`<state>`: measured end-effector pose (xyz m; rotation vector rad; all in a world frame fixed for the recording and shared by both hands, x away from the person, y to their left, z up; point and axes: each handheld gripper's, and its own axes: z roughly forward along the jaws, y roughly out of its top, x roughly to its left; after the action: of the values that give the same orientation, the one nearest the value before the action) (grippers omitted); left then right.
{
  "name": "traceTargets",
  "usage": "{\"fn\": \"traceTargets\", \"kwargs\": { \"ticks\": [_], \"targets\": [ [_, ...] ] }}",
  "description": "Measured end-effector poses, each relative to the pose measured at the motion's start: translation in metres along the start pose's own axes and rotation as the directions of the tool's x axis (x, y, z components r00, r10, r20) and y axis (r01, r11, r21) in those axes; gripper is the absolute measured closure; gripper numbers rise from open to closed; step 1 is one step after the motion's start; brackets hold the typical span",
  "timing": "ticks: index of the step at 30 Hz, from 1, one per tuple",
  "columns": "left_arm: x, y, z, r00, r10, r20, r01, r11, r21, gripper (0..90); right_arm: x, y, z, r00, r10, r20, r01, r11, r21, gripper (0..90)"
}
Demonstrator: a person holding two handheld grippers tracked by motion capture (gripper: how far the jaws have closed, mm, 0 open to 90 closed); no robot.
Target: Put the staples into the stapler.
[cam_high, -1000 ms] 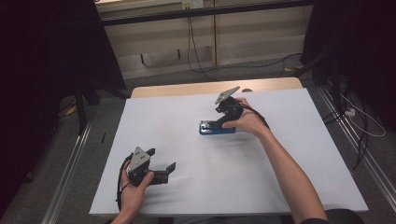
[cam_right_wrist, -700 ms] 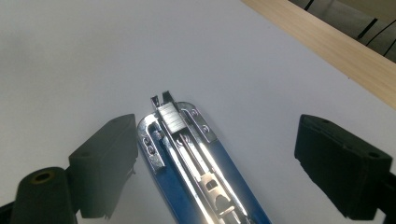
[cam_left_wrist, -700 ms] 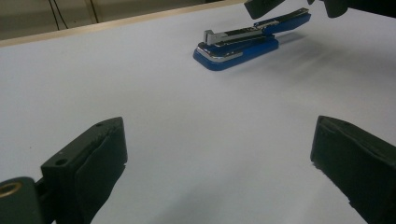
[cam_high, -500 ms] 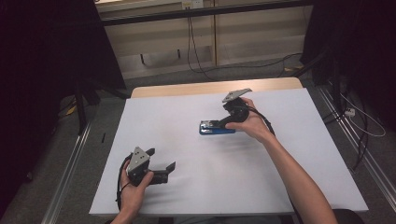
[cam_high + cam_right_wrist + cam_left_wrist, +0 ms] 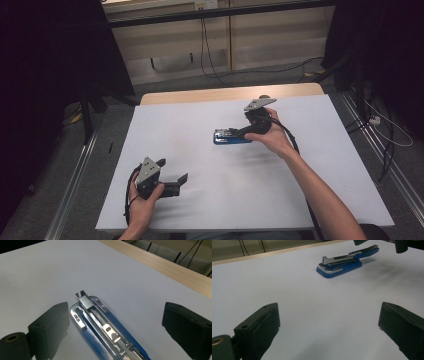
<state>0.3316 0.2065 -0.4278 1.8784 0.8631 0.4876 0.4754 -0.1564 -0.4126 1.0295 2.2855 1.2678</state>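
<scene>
My right gripper (image 5: pixel 239 132), jaws just opened wide and holding nothing, straddles the blue stapler (image 5: pixel 231 136) mid-table; its long axis runs nine-to-three. My left gripper (image 5: pixel 181 181) gapes empty, stapler at one o'clock.

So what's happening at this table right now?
A person sits at a white table with a two-jaw gripper in each hand. The right gripper is over the back end of a blue stapler; its jaws have just been opening and stand wide on either side of it, not pressing on it. The left gripper rests open near the front edge, pointing toward the stapler, with nothing between its jaws.
</scene>
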Motion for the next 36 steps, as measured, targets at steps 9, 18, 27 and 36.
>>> {"fn": "traceTargets", "kwargs": {
  "ticks": [9, 18, 27, 36],
  "targets": [
    [0.000, 0.000, 0.000, 1.0000, -0.002, 0.000, 0.002, 1.0000, -0.003, 3.8, -0.001, -0.008, -0.013, 0.9979, 0.032, 0.057, -0.030, 0.999, -0.034, 4.3],
    [0.000, 0.000, 0.000, 1.0000, -0.002, -0.003, 0.002, 1.0000, -0.004, 3.8, 0.002, -0.020, -0.020, 0.9962, 0.046, 0.074, -0.043, 0.998, -0.044, 3.7],
    [0.000, -0.001, 0.001, 0.9999, -0.008, -0.012, 0.008, 1.0000, 0.003, 4.0, 0.012, -0.032, -0.033, 0.9914, 0.079, 0.104, -0.073, 0.995, -0.067, 3.8],
    [0.001, -0.001, 0.004, 0.9999, -0.008, -0.013, 0.008, 1.0000, 0.004, 4.0, 0.013, -0.042, -0.053, 0.9847, 0.090, 0.149, -0.070, 0.988, -0.137, 3.9]
  ]
}}
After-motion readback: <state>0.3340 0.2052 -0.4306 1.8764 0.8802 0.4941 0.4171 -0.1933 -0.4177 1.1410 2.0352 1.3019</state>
